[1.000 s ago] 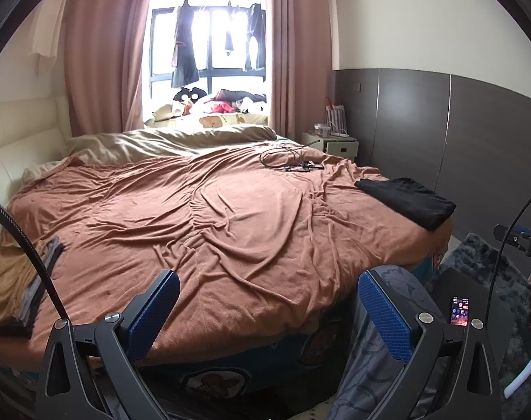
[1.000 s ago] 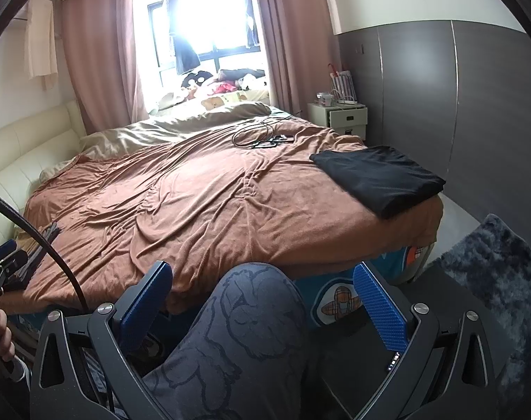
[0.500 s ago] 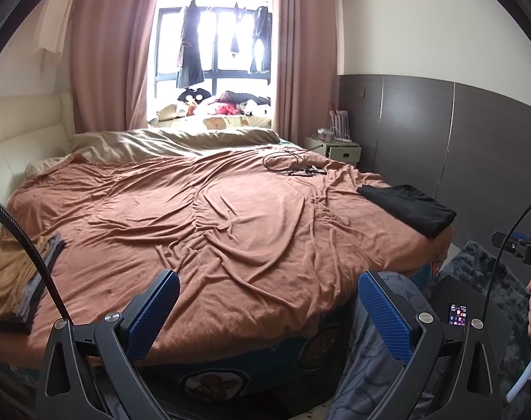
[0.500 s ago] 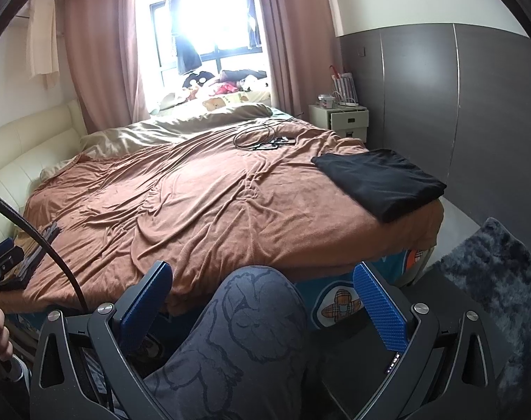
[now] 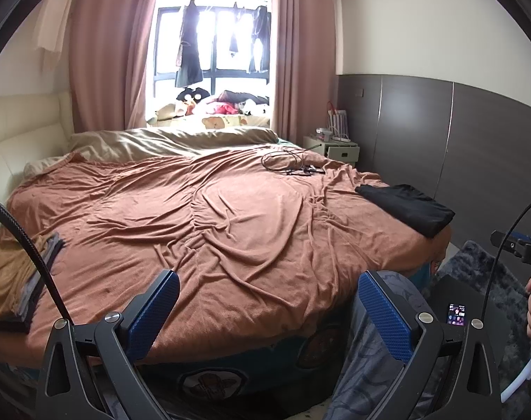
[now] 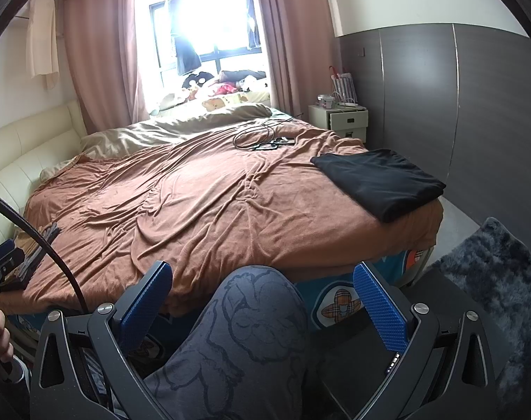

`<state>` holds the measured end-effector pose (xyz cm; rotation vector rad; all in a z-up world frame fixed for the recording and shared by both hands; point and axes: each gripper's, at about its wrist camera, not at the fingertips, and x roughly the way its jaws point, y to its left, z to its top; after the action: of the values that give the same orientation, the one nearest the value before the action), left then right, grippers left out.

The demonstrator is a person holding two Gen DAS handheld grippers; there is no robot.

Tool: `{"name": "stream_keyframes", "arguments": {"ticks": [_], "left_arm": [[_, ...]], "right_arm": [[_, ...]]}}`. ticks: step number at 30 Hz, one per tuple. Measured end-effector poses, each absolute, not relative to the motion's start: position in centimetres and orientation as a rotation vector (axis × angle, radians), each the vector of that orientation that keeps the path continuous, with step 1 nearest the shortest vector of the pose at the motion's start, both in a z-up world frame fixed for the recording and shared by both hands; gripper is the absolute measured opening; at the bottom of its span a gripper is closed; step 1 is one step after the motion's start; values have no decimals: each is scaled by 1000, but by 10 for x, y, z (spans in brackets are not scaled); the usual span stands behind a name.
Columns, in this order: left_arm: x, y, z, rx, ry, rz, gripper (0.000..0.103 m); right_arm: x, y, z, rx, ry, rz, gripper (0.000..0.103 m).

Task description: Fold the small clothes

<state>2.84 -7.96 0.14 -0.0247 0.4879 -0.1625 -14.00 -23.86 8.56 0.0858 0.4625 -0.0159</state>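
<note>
A folded black garment [image 6: 379, 178] lies on the bed's near right corner; it also shows in the left wrist view as the black garment [image 5: 407, 208]. A stack of folded clothes [image 5: 11, 276], tan on top, rests at the bed's near left edge, seen small as the stack [image 6: 38, 245] in the right wrist view. My left gripper [image 5: 269, 308] is open and empty, held off the foot of the bed. My right gripper [image 6: 262, 301] is open and empty too, above the person's patterned knee [image 6: 251, 332].
The bed wears a rumpled rust-brown cover [image 5: 213, 217] with a beige duvet [image 5: 167, 140] at its far side. Black cables [image 5: 290, 164] lie far right. A white nightstand [image 6: 339, 119] stands by the grey wall. A dark shaggy rug [image 6: 500, 280] and a phone [image 5: 456, 314] are on the floor.
Both views have tilted slightly; the bed sits a little lower in the left wrist view. Both grippers stay open and empty. Nothing on the bed has moved.
</note>
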Motion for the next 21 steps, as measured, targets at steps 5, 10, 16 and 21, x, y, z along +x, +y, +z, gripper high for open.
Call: {"name": "stream_keyframes", "arguments": {"ticks": [5,10,16,21], "left_arm": [[28,-80,1,-24,487,-163,103],[27,-80,2,-24,485,-164,103],[25,-81,3,-23,481,-162,103],[25,-81,4,-23,481,-161,103]], "right_arm": [[-141,-240,85,86,463,-15,103],[-141,-240,85,85,463,-14,103],[-141,-239,84,85,465,-13,103],[-142,-241,83,80,466,-10,103]]}}
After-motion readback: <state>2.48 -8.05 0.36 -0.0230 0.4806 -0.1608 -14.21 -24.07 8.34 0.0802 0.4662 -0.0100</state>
